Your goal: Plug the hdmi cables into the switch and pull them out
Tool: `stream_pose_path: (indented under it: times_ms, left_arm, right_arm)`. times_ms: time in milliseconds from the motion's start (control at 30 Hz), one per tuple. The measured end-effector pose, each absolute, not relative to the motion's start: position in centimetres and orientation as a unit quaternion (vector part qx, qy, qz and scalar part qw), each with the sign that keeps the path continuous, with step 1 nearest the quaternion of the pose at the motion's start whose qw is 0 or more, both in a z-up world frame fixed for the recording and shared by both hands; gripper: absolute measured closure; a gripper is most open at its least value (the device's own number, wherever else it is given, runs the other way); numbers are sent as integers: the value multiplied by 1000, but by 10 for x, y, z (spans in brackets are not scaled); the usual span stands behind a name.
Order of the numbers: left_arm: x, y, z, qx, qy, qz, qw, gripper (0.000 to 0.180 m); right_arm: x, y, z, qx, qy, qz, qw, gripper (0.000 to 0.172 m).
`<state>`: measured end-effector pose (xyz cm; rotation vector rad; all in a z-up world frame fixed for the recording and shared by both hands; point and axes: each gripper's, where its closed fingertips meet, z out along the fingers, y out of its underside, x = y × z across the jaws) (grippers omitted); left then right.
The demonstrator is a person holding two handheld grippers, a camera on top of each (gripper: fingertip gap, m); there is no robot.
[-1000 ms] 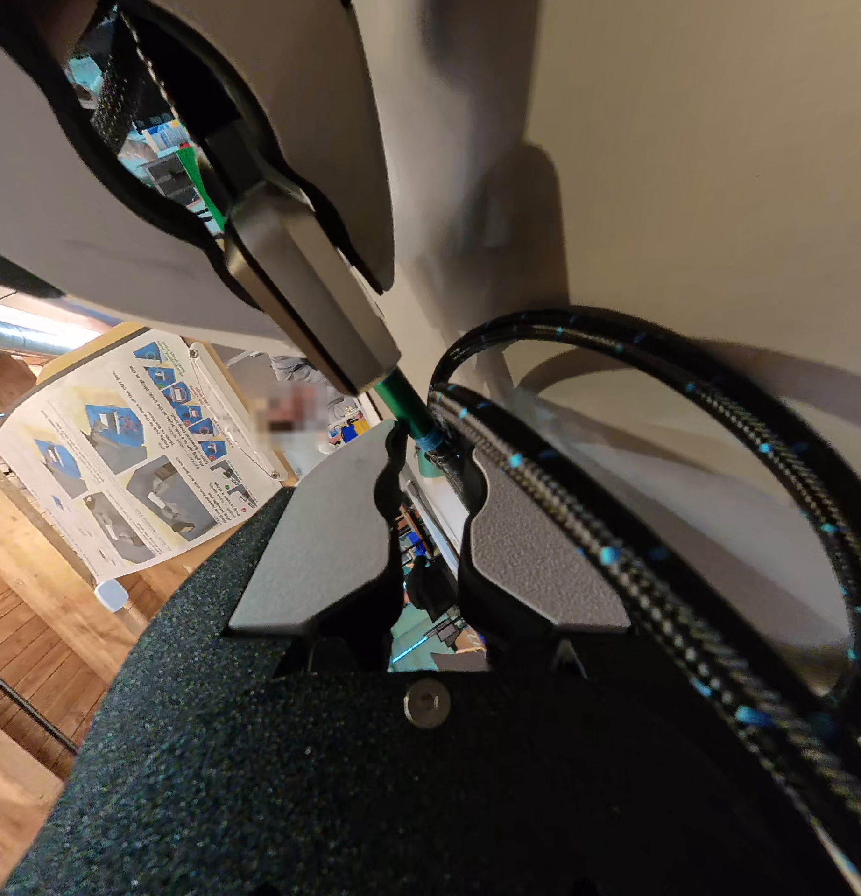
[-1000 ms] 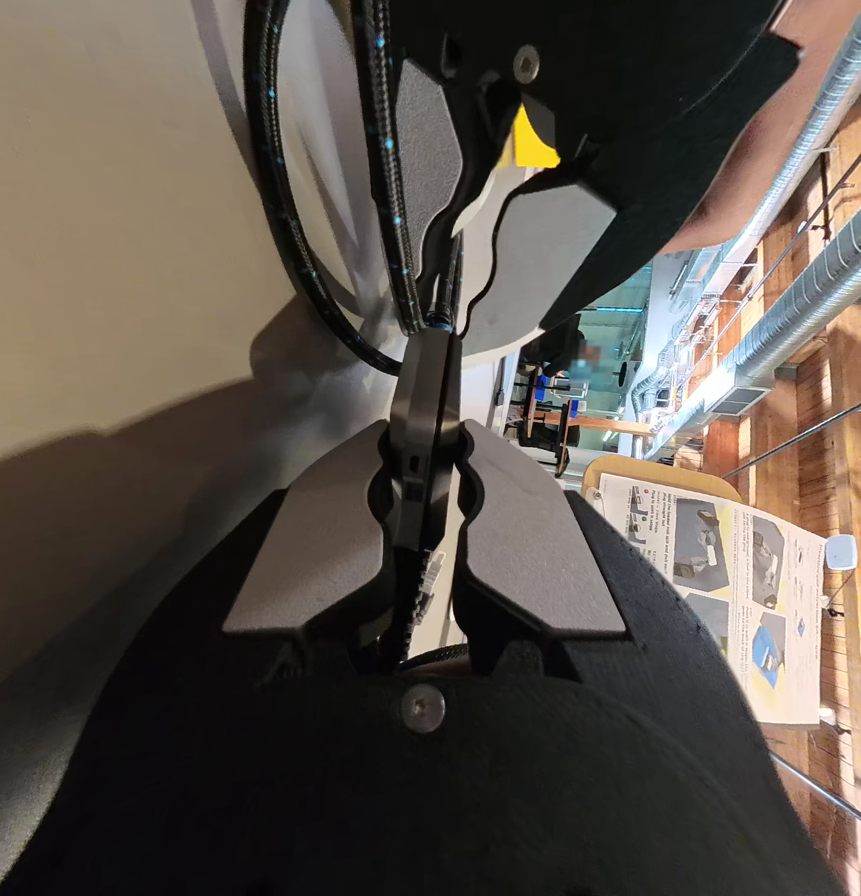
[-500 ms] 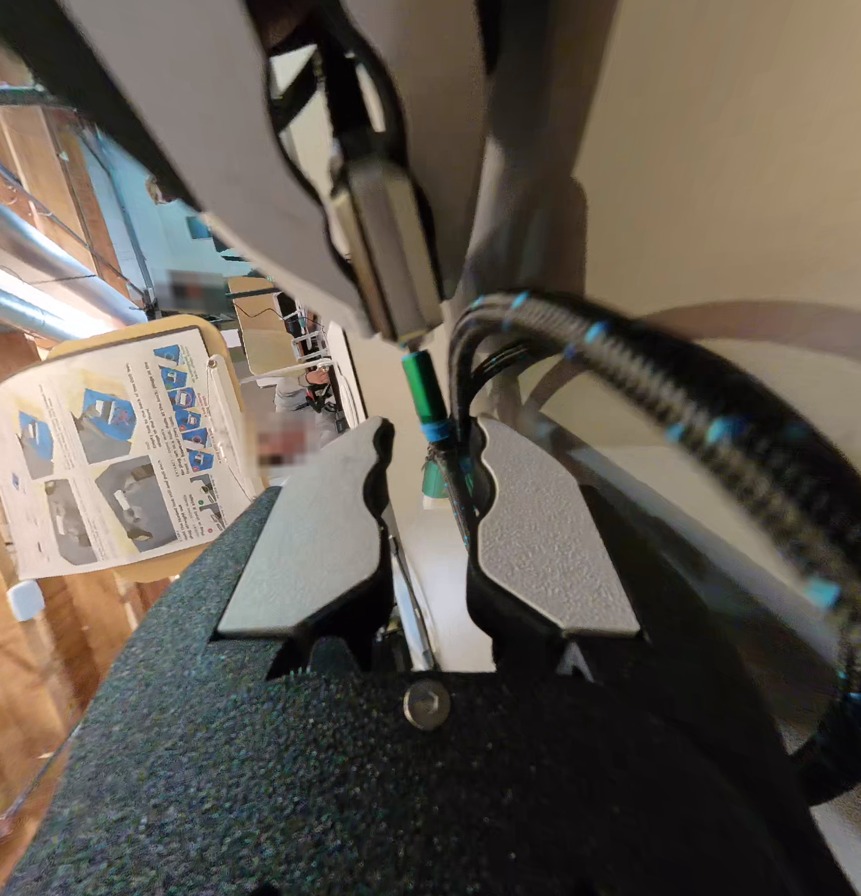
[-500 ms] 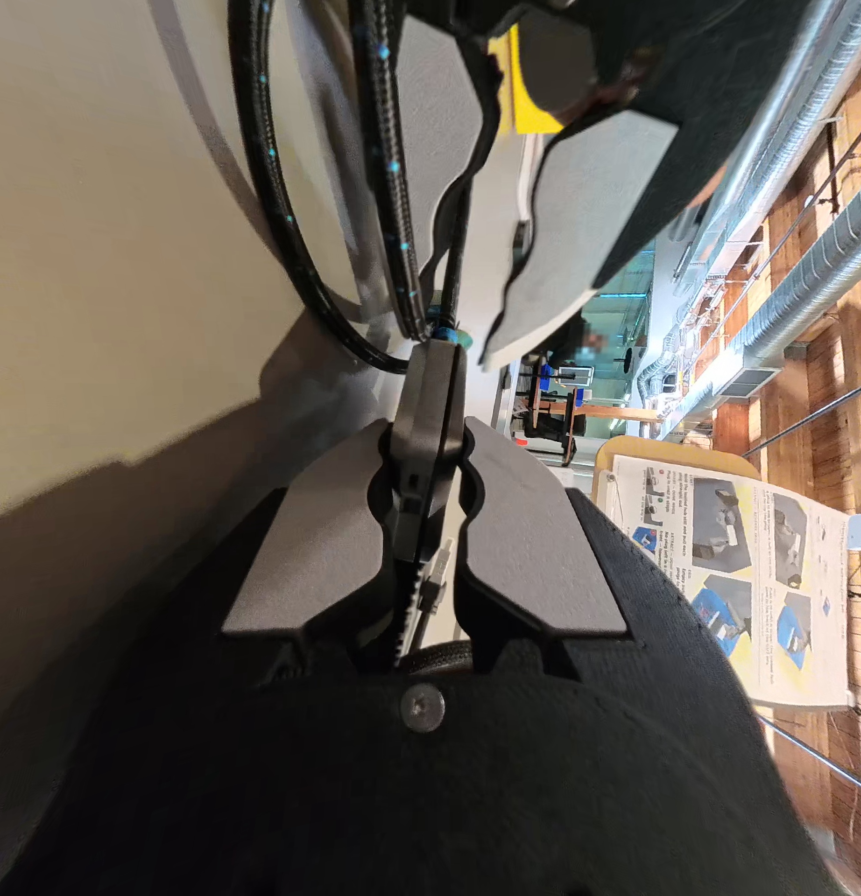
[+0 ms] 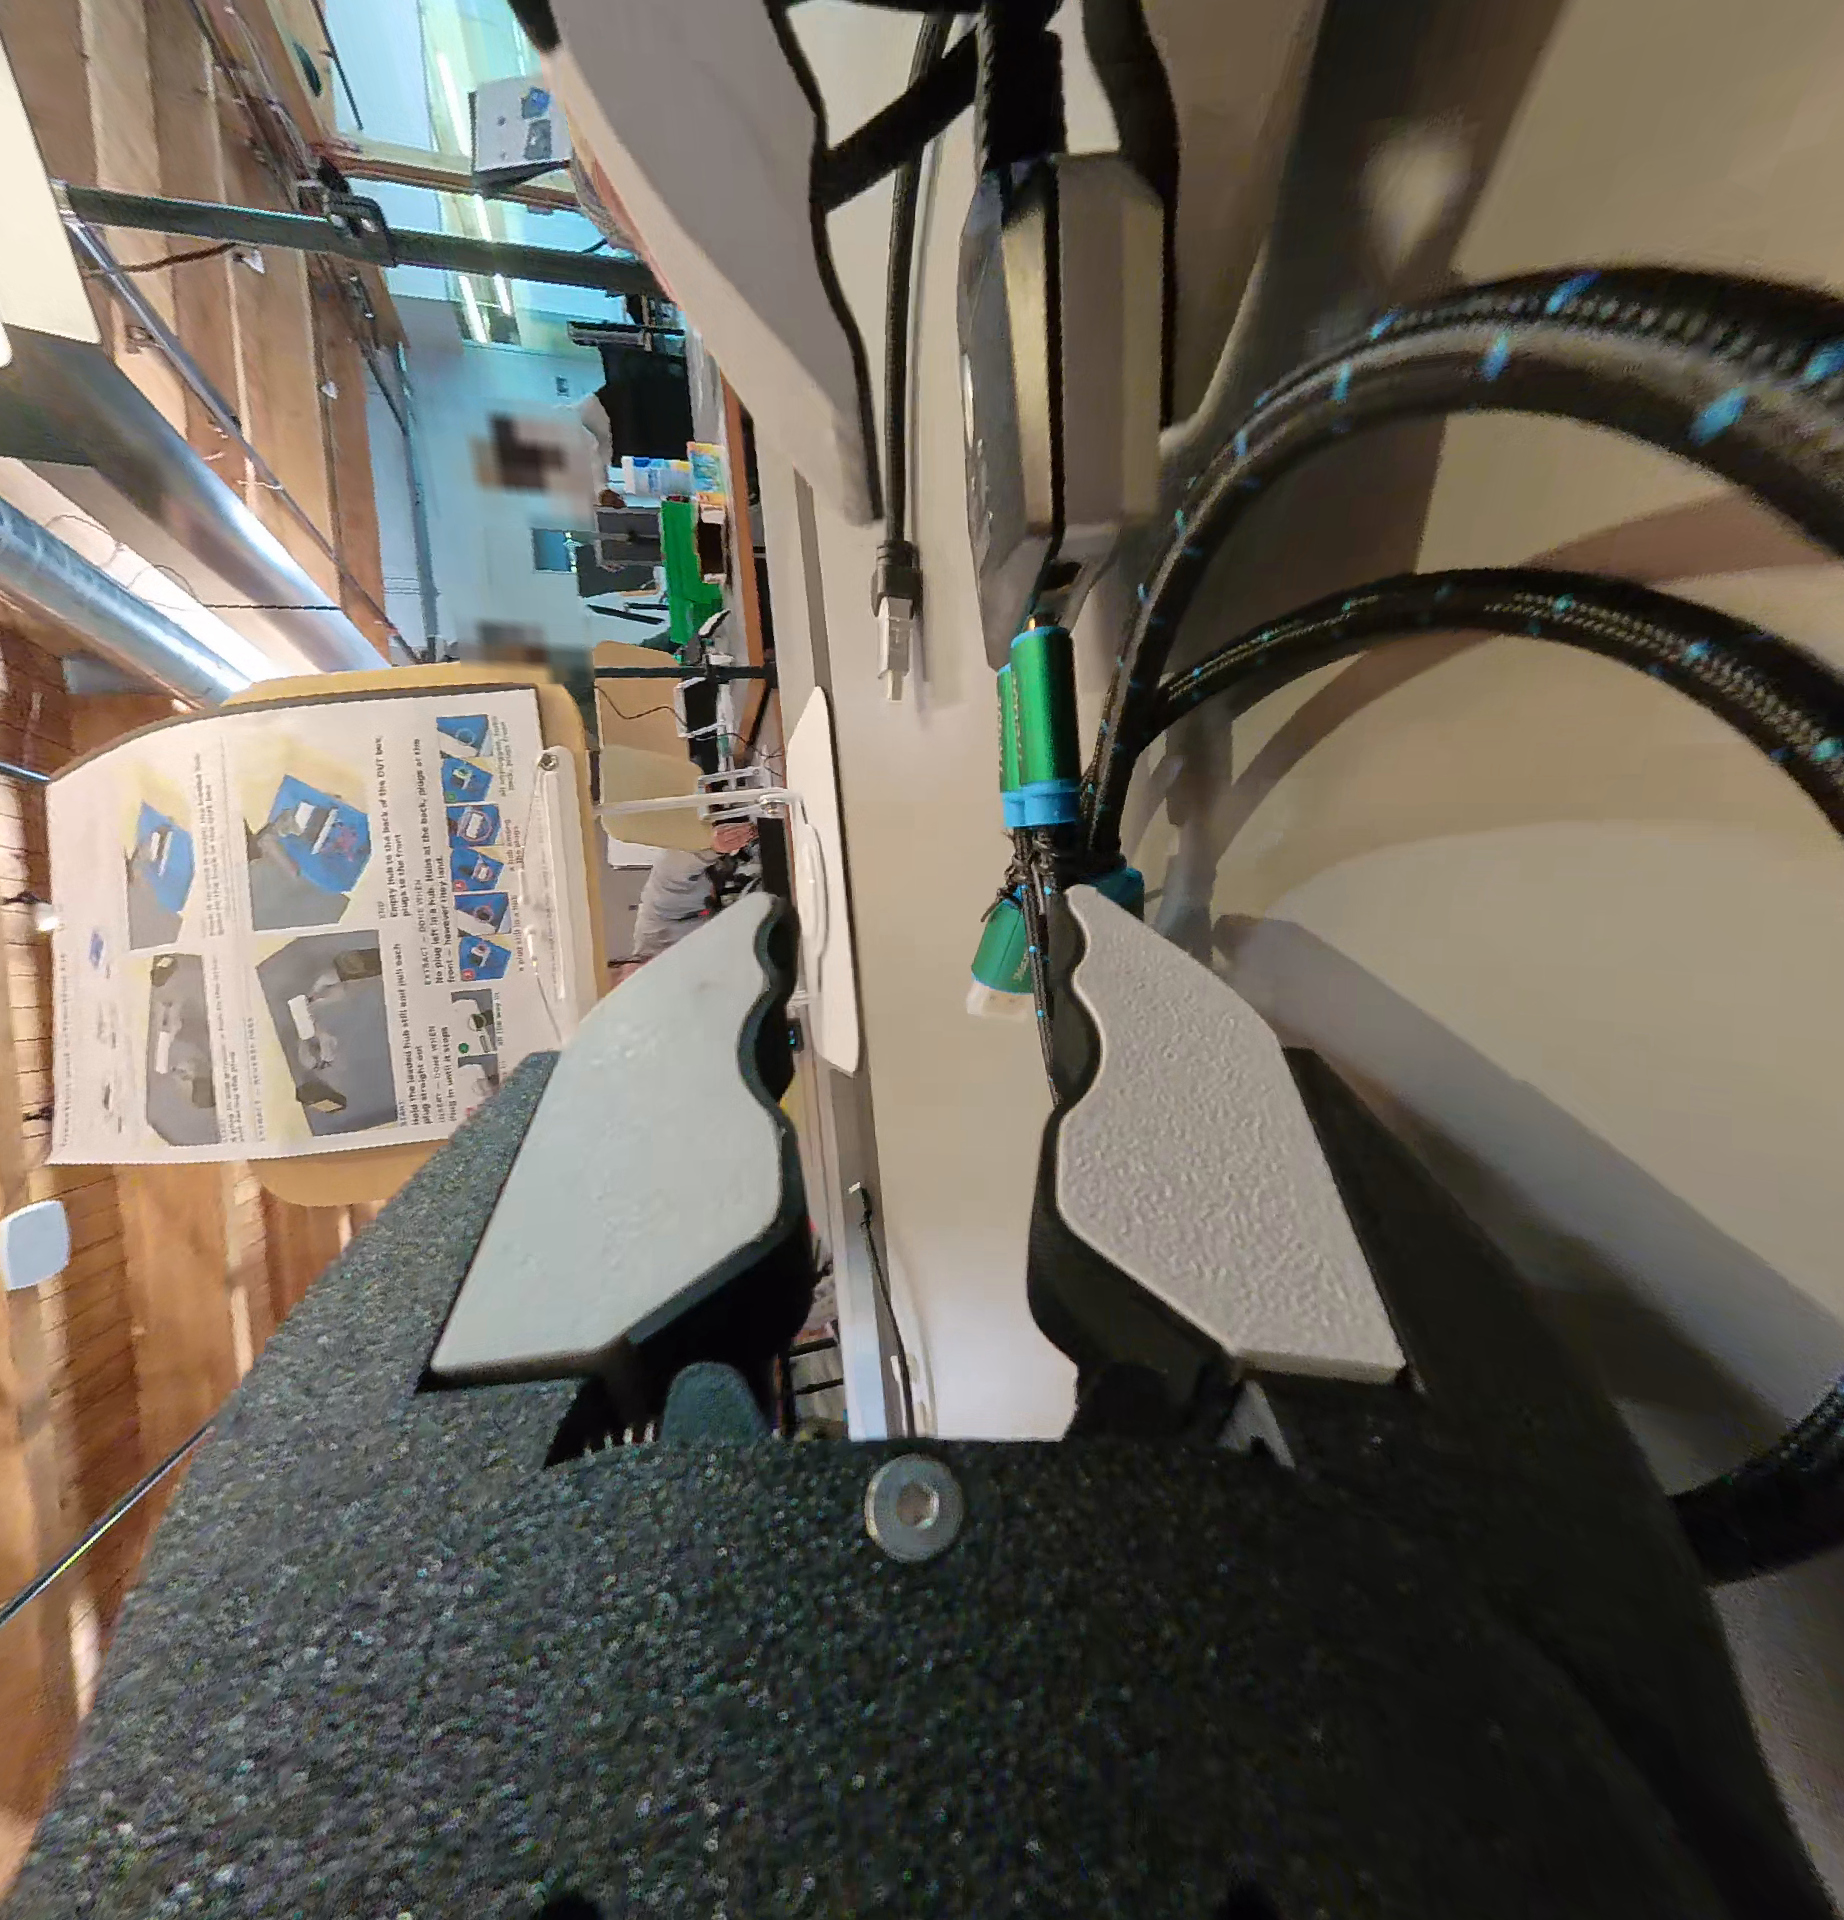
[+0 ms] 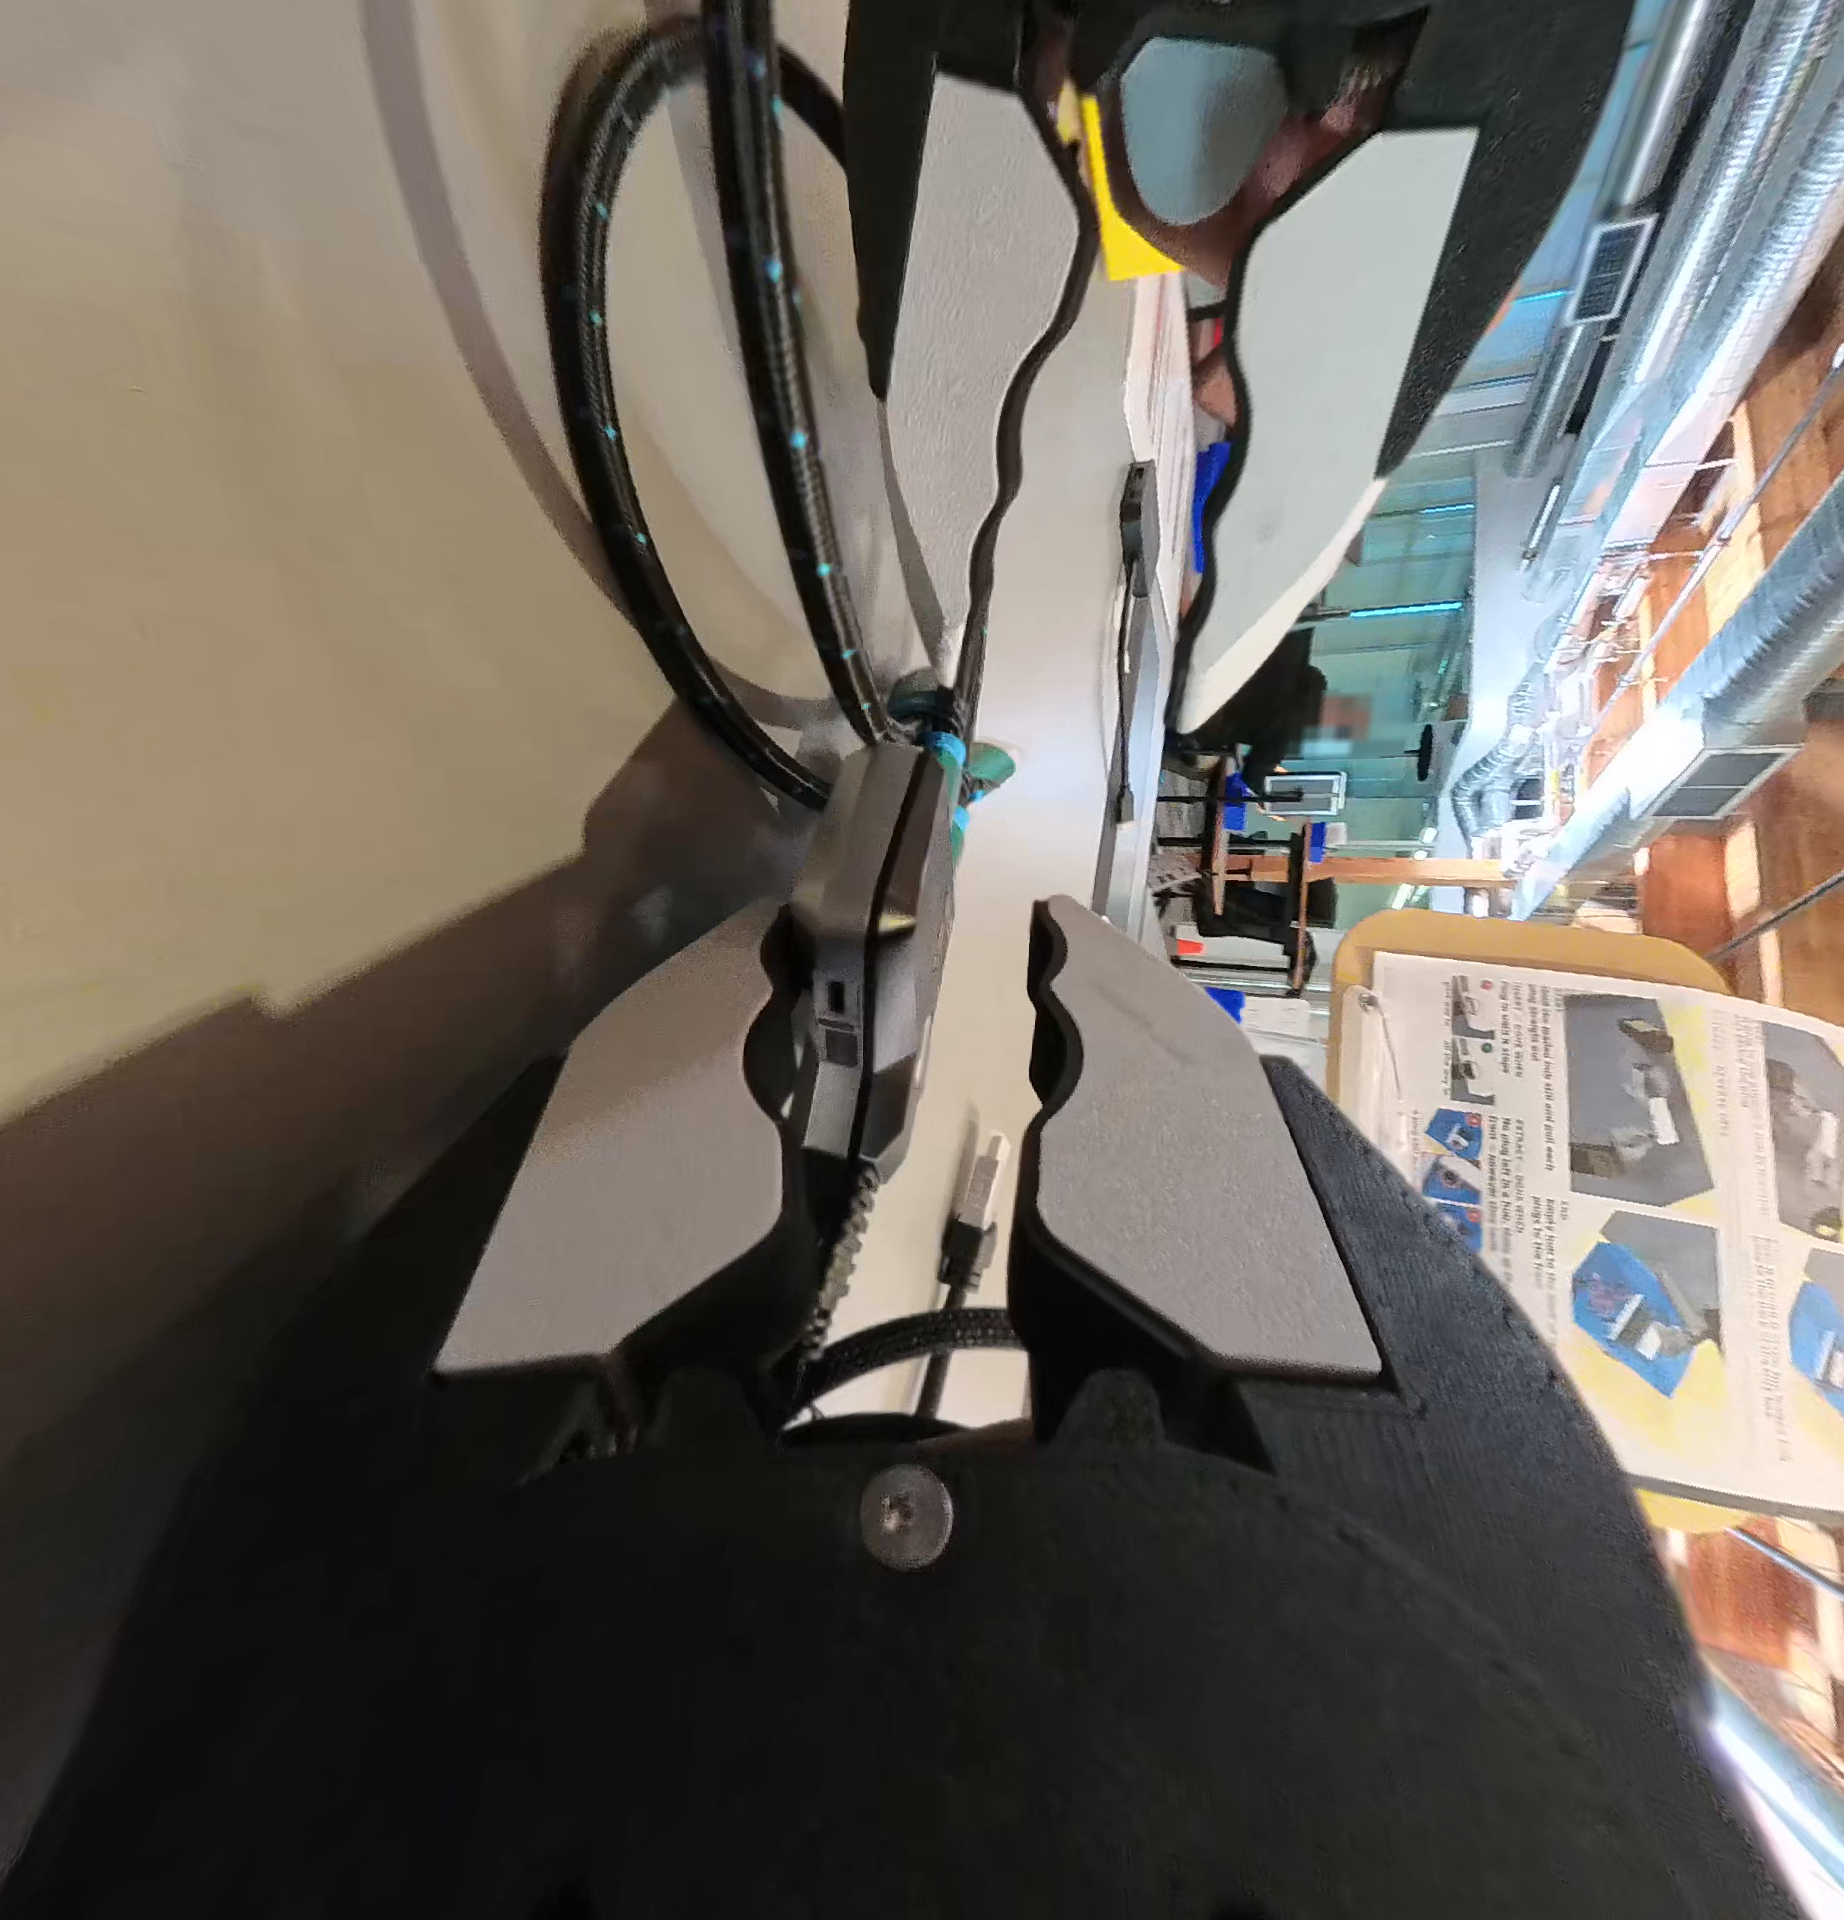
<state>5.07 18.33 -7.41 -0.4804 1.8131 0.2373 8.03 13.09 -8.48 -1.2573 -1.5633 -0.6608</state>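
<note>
My left gripper [image 5: 923, 935] is open, with nothing between its pads. Two green HDMI plugs [image 5: 1043, 717] sit in the dark switch [image 5: 1011, 395] ahead of it. A third green plug [image 5: 1001, 956] lies loose by my right-hand finger [image 5: 1157, 1091], and the black braided cables [image 5: 1520, 343] loop to the right. My right gripper [image 6: 913, 925] is open. The switch [image 6: 876, 914] leans on its left finger [image 6: 669, 1143], with a clear gap to the right finger [image 6: 1157, 1143]. The left gripper [image 6: 1105, 468] shows open above it.
A thin black cable ends in a loose USB plug [image 5: 894, 623], which also shows in the right wrist view [image 6: 975, 1195]. The cream table [image 5: 1624, 987] carries the cable loops. An instruction sheet on a board [image 5: 294, 914] stands beyond the table edge. Tip to tip, the grippers are about 7 cm apart.
Both grippers have opened. The right pads were shut on the switch and have let go of it. The left pads were closed around the cable by the plug and have spread apart and drawn back.
</note>
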Motion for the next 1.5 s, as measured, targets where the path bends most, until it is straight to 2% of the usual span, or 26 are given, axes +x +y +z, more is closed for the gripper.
stream_pose_path:
  times_ms: [100,200,233,333,433,567,767,900,1033,1167,1333,1433,1500]
  left_arm:
    - [51,185,-68,-208,766,95,601,135]
    - [48,178,-52,-213,752,46,622,140]
    - [45,174,-48,-219,753,19,620,141]
    - [37,152,-36,-234,763,-99,594,145]
    - [26,129,-35,-256,782,-212,527,147]
    - [18,108,-39,-238,800,-269,480,149]
    - [16,99,-73,-212,848,-223,431,153]
    - [9,99,-91,-205,872,-209,392,169]
    - [2,99,-105,-192,891,-185,368,174]
    - [-1,114,-126,-188,910,-104,354,180]
    - [5,134,-126,-196,903,-38,381,176]
    - [14,143,-116,-213,882,-30,418,160]
    - [17,142,-106,-229,870,-54,433,157]
  right_arm:
    - [81,129,-85,-523,-643,-273,488,132]
    - [80,129,-89,-521,-649,-282,478,149]
    - [80,131,-89,-520,-646,-288,479,149]
    - [83,136,-84,-525,-631,-301,484,150]
    - [87,142,-82,-529,-618,-315,488,150]
    - [93,147,-79,-538,-604,-325,490,150]
    - [97,150,-79,-546,-593,-320,498,151]
    - [99,151,-77,-564,-578,-304,506,151]
    - [100,151,-76,-582,-568,-274,513,151]
    - [97,150,-71,-602,-545,-237,532,150]
    - [97,150,-68,-607,-537,-231,539,150]
    - [99,152,-70,-592,-547,-266,529,150]
    - [101,152,-71,-588,-551,-277,524,150]
